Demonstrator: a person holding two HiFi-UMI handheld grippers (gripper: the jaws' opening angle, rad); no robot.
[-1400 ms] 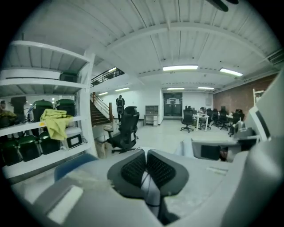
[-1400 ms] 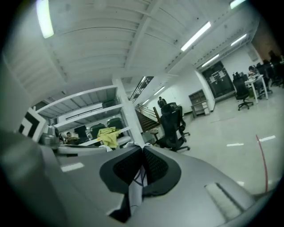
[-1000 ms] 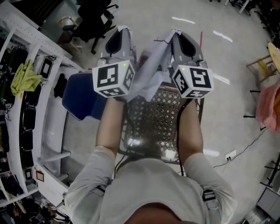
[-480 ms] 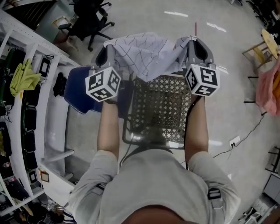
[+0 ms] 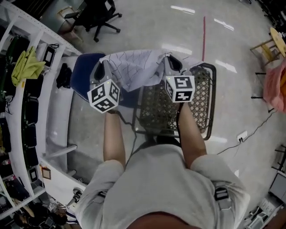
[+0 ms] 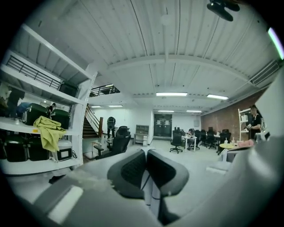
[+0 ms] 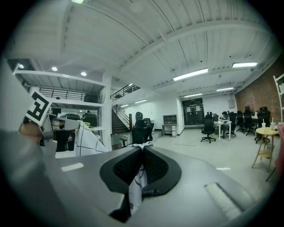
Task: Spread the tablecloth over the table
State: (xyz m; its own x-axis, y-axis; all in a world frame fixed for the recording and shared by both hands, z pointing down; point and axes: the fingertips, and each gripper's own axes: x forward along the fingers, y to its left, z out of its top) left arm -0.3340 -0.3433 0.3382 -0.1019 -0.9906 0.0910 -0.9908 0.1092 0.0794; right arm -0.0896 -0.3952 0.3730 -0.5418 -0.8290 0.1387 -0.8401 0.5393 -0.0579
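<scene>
Tablecloth (image 5: 134, 71), white with a thin dark grid, hangs stretched between the two tools at the person's twelve o'clock in the head view, and it sags in loose folds. It overlaps only the eleven o'clock corner of the worktop (image 5: 201, 107), a metal mesh top with a dark tubular rim. Whether it rests on the mesh or hangs just above it I cannot tell. The left hand-held gripper (image 5: 99, 71) is clenched on one end of the cloth. In the left gripper view its two dark pads meet, with a strip of gridded fabric pinched between them and trailing below. The right hand-held gripper (image 5: 172, 62) is clenched on the other end. The right gripper view shows fabric squeezed between its pads, and more of the cloth billows at nine o'clock. A blue chair (image 5: 80, 85) stands at the worktop's ten o'clock, partly under the cloth's left end. White shelving (image 5: 27, 116) runs along the nine o'clock side of the head view, with a yellow-green rag (image 5: 24, 67) at ten o'clock. A black office chair (image 5: 96, 13) stands on the floor at eleven o'clock.
</scene>
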